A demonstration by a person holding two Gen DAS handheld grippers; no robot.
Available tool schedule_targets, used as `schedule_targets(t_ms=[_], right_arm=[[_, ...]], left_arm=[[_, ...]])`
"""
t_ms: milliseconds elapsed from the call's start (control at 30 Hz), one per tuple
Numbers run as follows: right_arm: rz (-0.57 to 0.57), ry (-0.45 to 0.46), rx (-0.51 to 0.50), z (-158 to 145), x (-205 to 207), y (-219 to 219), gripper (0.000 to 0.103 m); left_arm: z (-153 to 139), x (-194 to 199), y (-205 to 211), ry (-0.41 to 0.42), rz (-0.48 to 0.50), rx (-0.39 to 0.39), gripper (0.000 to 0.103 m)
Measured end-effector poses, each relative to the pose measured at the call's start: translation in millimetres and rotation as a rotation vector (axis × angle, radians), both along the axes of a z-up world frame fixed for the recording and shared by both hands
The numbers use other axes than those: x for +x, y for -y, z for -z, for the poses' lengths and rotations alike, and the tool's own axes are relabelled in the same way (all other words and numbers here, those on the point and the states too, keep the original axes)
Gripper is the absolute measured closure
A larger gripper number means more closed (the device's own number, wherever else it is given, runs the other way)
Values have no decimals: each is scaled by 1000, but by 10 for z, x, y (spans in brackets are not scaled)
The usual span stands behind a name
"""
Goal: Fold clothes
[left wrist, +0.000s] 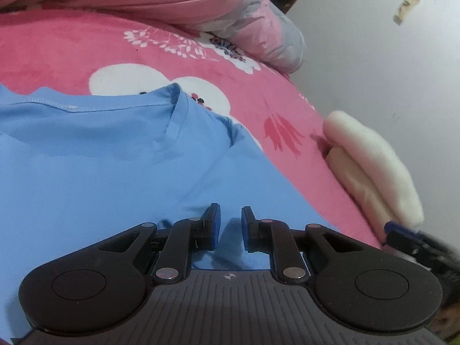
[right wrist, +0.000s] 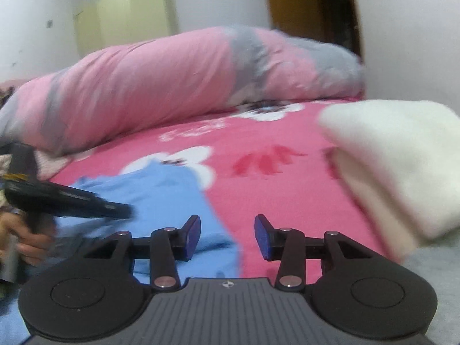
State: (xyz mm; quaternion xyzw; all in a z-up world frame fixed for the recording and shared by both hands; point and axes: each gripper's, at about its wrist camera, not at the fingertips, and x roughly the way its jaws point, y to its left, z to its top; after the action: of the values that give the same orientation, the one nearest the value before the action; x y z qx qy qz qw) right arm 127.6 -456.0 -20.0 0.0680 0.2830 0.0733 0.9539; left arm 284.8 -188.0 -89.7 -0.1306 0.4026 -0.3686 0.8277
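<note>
I have the blue T-shirt lying flat on the bed's pink floral sheet, collar toward the rolled pink-and-grey duvet. My left gripper hangs just above the shirt with its jaws a narrow gap apart, nothing between them. My right gripper is over the shirt's edge where blue meets pink, jaws spread wider and empty. A folded cream garment sits on the sheet well to the right of the shirt. In the right wrist view a hand holds the left gripper.
</note>
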Motion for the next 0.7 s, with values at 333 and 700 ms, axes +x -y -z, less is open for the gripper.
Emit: schedule_targets(t_ms=[333,700], right_arm=[[-117,-75,-166,106,158,-782,68],[-34,-68,-346,208,89,-1173,59]], left_arm=[[84,-61,-66,33,-17,-50,88],[150,-36,-114,12,-20,-94,88]])
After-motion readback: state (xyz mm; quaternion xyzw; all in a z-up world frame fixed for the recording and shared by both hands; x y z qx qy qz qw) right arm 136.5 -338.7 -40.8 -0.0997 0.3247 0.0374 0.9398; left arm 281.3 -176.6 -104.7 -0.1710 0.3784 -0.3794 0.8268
